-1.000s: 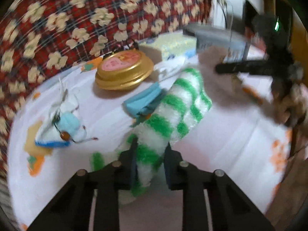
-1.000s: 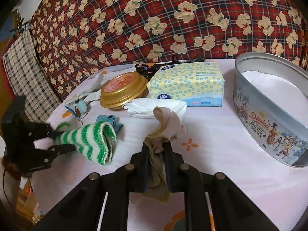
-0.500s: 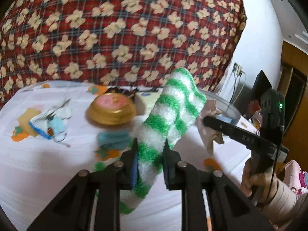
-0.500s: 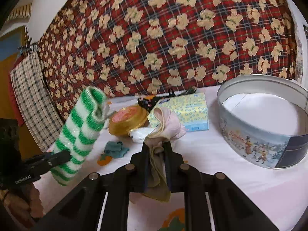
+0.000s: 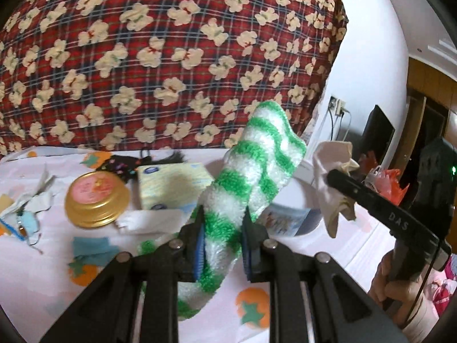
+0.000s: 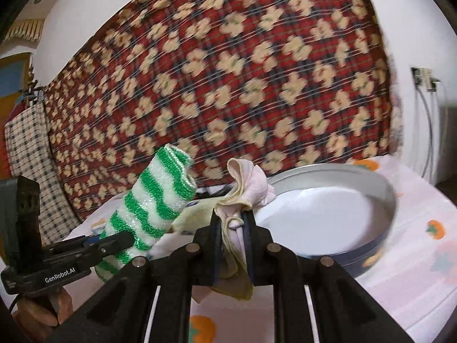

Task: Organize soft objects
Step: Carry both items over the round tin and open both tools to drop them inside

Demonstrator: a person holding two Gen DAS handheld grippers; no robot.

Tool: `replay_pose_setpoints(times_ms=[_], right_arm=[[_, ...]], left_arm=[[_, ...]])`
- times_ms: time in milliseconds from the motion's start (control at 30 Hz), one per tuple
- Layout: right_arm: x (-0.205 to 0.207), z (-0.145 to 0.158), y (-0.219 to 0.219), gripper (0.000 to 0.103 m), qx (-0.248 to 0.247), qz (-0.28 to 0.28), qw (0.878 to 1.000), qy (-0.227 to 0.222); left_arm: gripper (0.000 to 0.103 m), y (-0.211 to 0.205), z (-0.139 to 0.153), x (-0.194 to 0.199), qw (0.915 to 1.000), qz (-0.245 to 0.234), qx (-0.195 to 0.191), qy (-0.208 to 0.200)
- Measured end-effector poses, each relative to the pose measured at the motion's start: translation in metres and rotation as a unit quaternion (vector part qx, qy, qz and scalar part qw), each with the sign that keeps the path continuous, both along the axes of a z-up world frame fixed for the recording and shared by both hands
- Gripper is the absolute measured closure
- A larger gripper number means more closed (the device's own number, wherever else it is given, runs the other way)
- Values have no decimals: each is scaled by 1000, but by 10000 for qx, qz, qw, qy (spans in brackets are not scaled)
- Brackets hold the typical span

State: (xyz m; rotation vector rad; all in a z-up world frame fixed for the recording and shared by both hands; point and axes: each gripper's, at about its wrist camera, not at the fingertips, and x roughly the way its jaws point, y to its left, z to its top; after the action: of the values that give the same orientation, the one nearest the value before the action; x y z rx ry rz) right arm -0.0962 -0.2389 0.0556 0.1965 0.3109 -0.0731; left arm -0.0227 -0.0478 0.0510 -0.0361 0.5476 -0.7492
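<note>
In the left wrist view, the left gripper (image 5: 222,240) is clamped on a fuzzy green-and-white striped sock (image 5: 251,177). The sock's middle is pinched between the blue-lined pads; its cuff end stands up and forward past the fingertips, and its other end droops below them toward the white sheet (image 5: 42,280). Ahead and to the left of these tongs lie a gold round tin (image 5: 95,200), a yellow tissue pack (image 5: 174,184), a white folded cloth (image 5: 151,221) and a teal scrap (image 5: 91,250). To the right, the right gripper (image 5: 337,177) holds a pale cloth (image 5: 332,183) at its tip, borne by a hand (image 5: 397,285).

In the right wrist view, the right gripper (image 6: 232,223) is closed on the pale pink-and-cream cloth (image 6: 245,191), which bunches above the fingertips and hangs below them. The round cookie tin (image 6: 371,245) sits just ahead and right of these tongs, open-topped. To the left, the left gripper (image 6: 122,237) carries the striped sock (image 6: 154,203) upright.
</note>
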Motion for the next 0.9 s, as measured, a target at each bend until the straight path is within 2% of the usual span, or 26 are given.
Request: replay_pose_setpoints(times_ms=[200,400,500,633,900], right_arm=[[-18,16,-46,87,-196,-543,9981,-202],[-10,23,-84,87,-277,-909,9953,-201],[2,20,-101,87,-252,-1099,9934,-190],[28,9,-122,87,-43,-1229,9924,-77],[62,-13,-139,87,-134,-1580,9872,153]], left_arm=[[84,-33,9,10,9999,-92,-101,67],[85,-74,11,23,9998,-81,-159,120],[84,-95,10,29,9999,4,-110,66],[84,-125,4,49,9995,69,-164,245],[84,-167,-18,72,9984,152,-122,534]])
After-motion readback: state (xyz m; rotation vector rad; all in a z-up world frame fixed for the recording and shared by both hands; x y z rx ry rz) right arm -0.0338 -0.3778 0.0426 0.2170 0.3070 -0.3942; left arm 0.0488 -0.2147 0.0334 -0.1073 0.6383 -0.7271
